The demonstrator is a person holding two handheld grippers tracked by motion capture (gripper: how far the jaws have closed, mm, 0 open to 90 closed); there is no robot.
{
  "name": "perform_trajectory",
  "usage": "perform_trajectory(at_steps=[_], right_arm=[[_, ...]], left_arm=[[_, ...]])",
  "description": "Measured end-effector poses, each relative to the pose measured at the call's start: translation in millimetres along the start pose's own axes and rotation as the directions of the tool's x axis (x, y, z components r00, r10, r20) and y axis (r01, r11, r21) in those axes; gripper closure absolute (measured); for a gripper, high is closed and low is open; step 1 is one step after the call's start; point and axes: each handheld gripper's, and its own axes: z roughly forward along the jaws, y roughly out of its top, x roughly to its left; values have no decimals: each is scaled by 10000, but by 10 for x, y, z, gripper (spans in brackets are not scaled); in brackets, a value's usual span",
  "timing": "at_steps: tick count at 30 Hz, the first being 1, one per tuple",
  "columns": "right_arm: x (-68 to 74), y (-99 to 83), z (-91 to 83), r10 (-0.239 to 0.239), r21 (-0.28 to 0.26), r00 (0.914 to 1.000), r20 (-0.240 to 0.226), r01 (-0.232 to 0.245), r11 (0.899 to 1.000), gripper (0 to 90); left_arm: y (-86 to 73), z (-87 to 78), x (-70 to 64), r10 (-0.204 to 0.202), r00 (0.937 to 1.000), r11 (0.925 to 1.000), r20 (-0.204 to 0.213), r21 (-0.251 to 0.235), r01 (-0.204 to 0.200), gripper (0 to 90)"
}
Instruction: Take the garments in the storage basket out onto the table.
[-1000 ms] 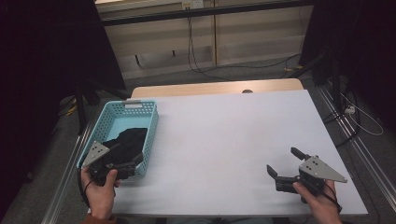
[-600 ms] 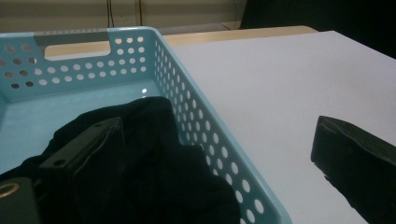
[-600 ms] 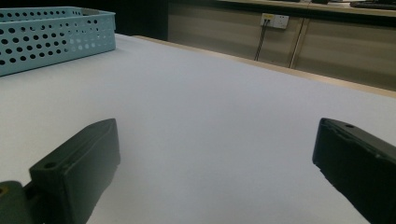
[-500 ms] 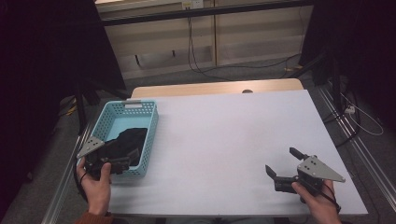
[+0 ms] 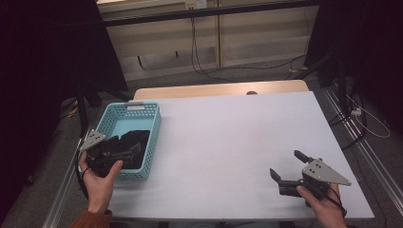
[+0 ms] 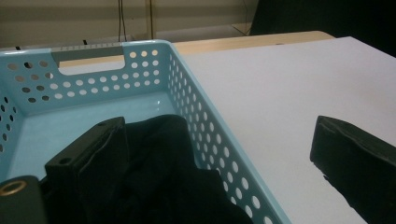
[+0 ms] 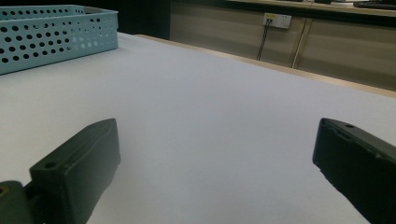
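Gripping the left gripper (image 5: 124, 151) from below, the person's left hand (image 5: 100, 178) enters at about 7 o'clock of the high view, forearm angled up toward the near end of the light blue basket (image 5: 107, 124). An orange-brown sleeve cuff (image 5: 90, 219) shows at the wrist. The gripper's grey three-cornered plate (image 5: 92, 139) sits over the basket's near left rim.

In the left gripper view its jaws stand wide apart and straddle the basket's right wall: one jaw lies inside, against the black cloth (image 6: 163, 177); the other is outside, above the white table (image 6: 289, 93). Nothing is pinched between them. The cloth is bunched in the near half of the basket, its upper fold resting against the perforated right wall; the far half of the basket floor is bare.

No brand, label or legible writing can be made out on the basket, the grippers or the table.

Toward 5 o'clock of the high view, the right hand (image 5: 319, 202) holds the right gripper (image 5: 289, 170) low over the table's near right corner, jaws aimed toward 10 o'clock. Its jaws are likewise spread wide, with bare tabletop between them, touching and holding nothing. In the right gripper view the basket stands well apart, at 10 o'clock.
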Motion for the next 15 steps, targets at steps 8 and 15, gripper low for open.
perform_trajectory(at_steps=[8,15], right_arm=[[6,-2,4,22,44,10000,-19,-22,10000,0],[7,-3,7,27,53,10000,-38,-27,10000,0]], left_arm=[[42,73,129,-194,9998,9983,-85,547,198,40],[72,147,208,-400,9988,9923,-280,1166,430,44]])
